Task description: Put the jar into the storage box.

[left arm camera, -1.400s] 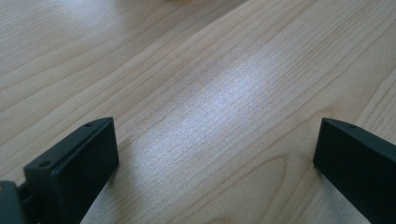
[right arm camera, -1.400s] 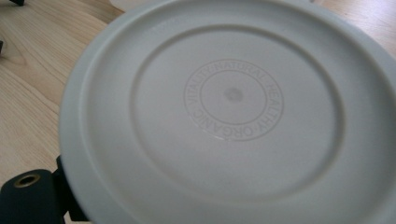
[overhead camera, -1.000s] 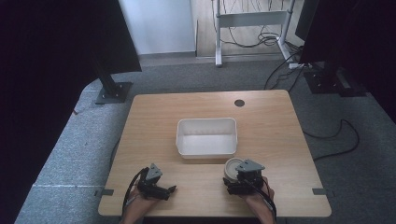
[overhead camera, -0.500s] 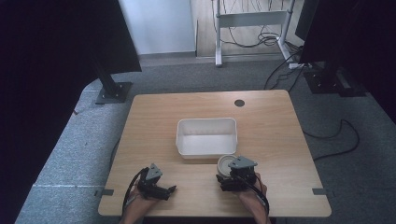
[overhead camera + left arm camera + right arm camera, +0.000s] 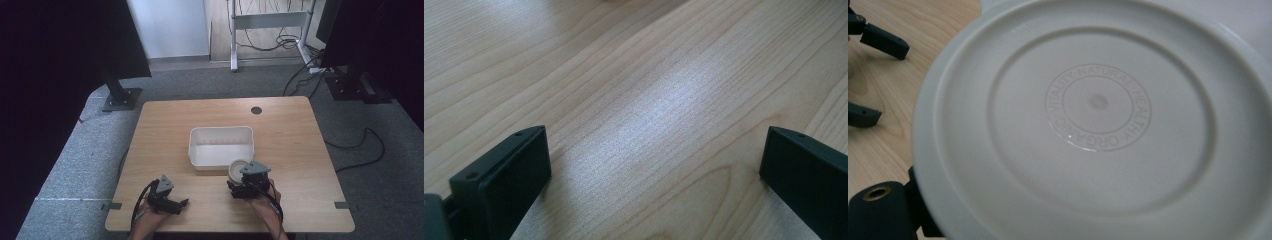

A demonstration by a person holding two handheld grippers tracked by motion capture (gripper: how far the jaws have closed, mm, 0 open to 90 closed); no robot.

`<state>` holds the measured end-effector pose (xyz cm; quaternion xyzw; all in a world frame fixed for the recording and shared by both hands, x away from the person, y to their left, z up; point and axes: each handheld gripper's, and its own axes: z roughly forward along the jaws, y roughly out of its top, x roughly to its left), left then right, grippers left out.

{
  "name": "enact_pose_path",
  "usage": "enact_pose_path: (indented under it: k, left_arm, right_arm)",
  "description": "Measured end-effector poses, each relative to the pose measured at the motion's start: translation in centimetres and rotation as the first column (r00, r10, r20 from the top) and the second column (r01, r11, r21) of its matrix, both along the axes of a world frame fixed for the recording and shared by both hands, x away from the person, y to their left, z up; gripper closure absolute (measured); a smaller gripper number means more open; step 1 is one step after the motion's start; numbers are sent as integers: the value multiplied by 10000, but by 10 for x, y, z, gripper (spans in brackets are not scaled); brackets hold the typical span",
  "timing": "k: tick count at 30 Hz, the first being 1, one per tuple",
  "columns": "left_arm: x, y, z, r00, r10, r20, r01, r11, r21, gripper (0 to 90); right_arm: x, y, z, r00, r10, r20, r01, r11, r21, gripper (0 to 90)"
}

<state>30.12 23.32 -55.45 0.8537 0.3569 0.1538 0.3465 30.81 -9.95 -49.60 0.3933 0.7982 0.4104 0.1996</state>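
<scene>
My right gripper [image 5: 241,179] is shut on the rim of a round white plate [image 5: 238,170], held just above the table at the near right corner of a white rectangular tub [image 5: 220,131]. In the right gripper view the plate [image 5: 1098,115] shows a ringed face with embossed lettering, and one black fingertip [image 5: 878,207] clamps its lower left edge. My left gripper [image 5: 181,204] rests open on the bare wood near the table's front edge, left of the plate. Its fingers stand wide apart with nothing between them [image 5: 654,165].
The wooden table [image 5: 290,130] has a small round hole [image 5: 256,110] at the back. The tub holds nothing that I can see. In the right gripper view the left gripper [image 5: 868,75] lies off to the plate's left. Grey carpet, stand bases and cables surround the table.
My right gripper has carried the plate to the left and forward, up to the tub's near edge. The left gripper has stayed where it was.
</scene>
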Motion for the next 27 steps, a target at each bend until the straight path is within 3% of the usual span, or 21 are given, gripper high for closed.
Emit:
enact_pose_path:
  k: [27]
  left_arm:
    - [0, 0, 0, 10000, -1, 9, 1, 10000, 0, 0]
  right_arm:
    - [33, 18, 11, 9990, -388, 237, 391, 9991, -130, 89]
